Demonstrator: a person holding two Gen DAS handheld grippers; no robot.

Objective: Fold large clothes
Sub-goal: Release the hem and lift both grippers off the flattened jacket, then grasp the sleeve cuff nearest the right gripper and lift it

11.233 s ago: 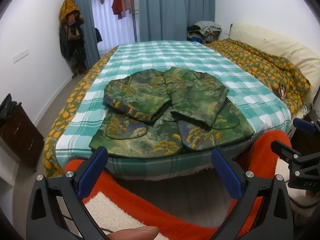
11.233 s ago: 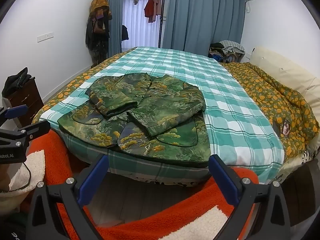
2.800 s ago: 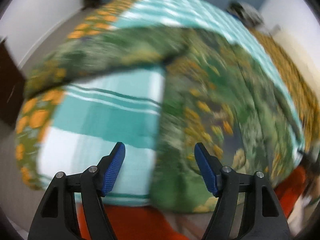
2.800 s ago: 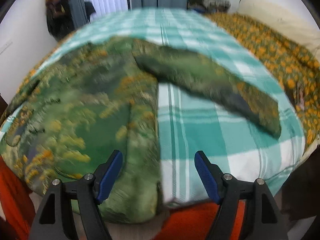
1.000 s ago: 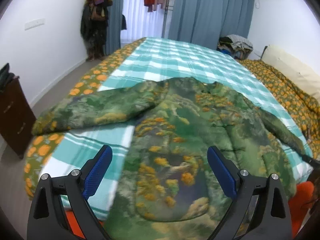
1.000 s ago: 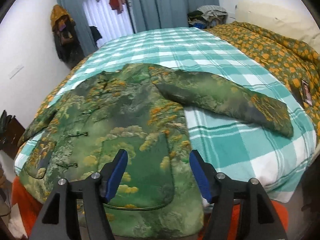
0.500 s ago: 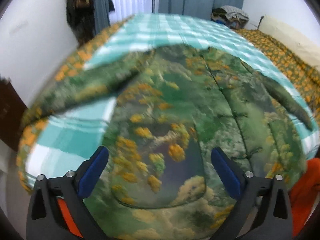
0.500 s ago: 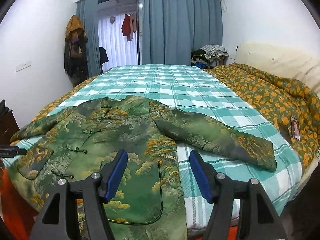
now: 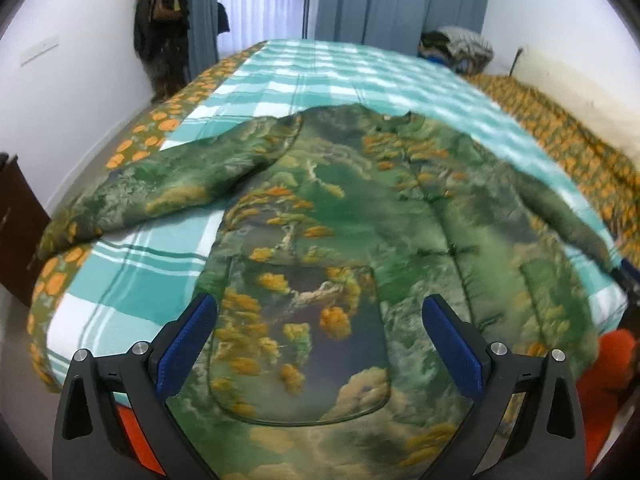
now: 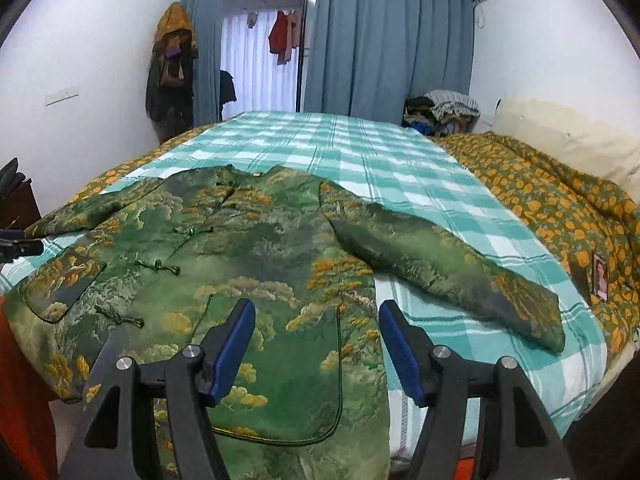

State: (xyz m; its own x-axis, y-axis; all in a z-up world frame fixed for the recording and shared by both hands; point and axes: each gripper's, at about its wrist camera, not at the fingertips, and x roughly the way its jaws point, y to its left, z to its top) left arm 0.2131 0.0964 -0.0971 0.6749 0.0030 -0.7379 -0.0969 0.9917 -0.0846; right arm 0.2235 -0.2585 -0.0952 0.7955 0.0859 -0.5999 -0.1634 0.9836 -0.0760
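Jacket is spread flat on the bed, so folding hasn't really started. Both the left gripper and right gripper are gaping, holding nothing. Next up, I'd guess: grab a sleeve and fold it in.

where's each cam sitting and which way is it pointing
Left wrist: on the left gripper, angled down over the jacket's lower front at the bed's near edge; its open jaws show.
Right wrist: on the right gripper, looking across the bed toward the curtains; its open jaws show.
Shared: jacket, checked bed, curtains.
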